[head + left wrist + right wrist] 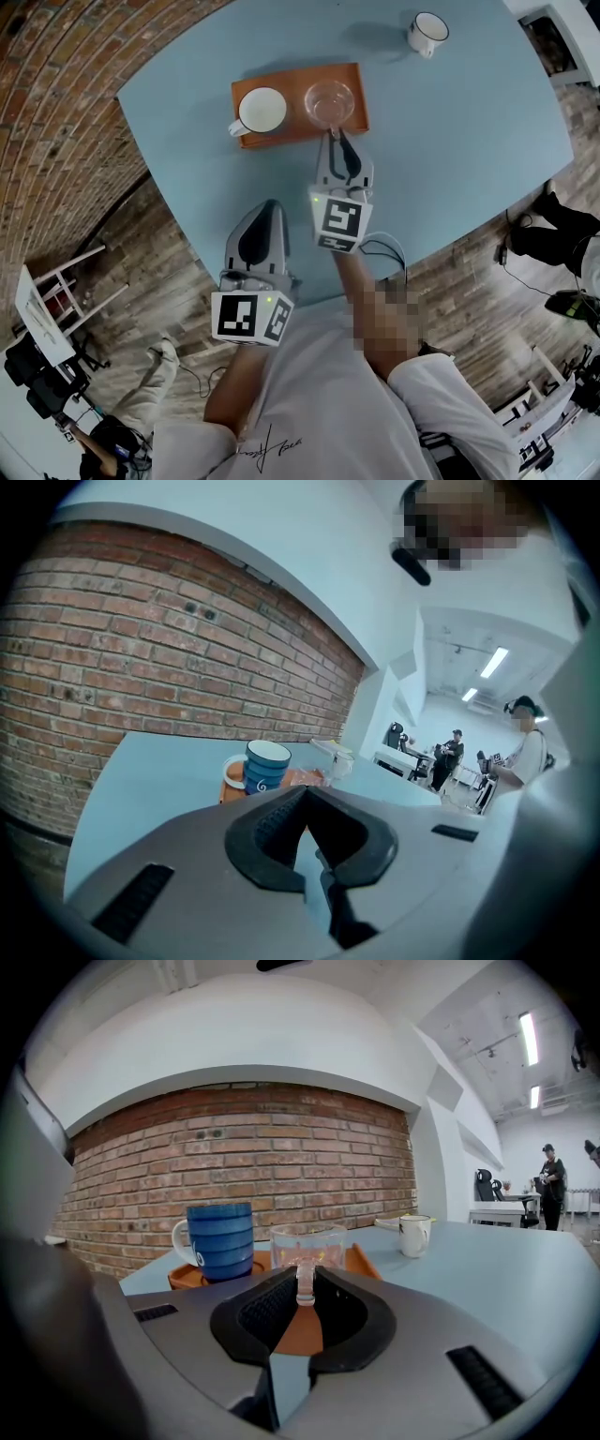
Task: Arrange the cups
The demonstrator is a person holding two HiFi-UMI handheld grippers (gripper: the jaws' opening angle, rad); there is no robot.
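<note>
The right tongs (305, 1285) are closed narrow on the handle of the glass cup (307, 1244), the clear loop pinched between the pad tips. The cup stands upright on the right half of the orange tray (295, 84), its handle turned toward the tray's near edge.

The left tongs (306, 795) are shut tight with nothing in them. They hang well back from the tray, on the person's side, over the near rim of the worktop (450, 141).

The step in hand looks like settling the glass cup into its place on the tray. A thin glass handle gives a small, slick hold, so the cup should be kept level and brought to rest flat. The tongs should open only once the base bears fully on the tray, then draw straight back along the handle's line so they don't nudge it. The blue mug (220, 1239) sits on the left half of the tray with a gap to the glass. Any sideways correction should leave that gap.

Count:
- Three cups: one glass and one blue on the tray, and one white mug (427, 33) off it, well beyond its far right corner.
- One tray.
- Two tongs.
</note>
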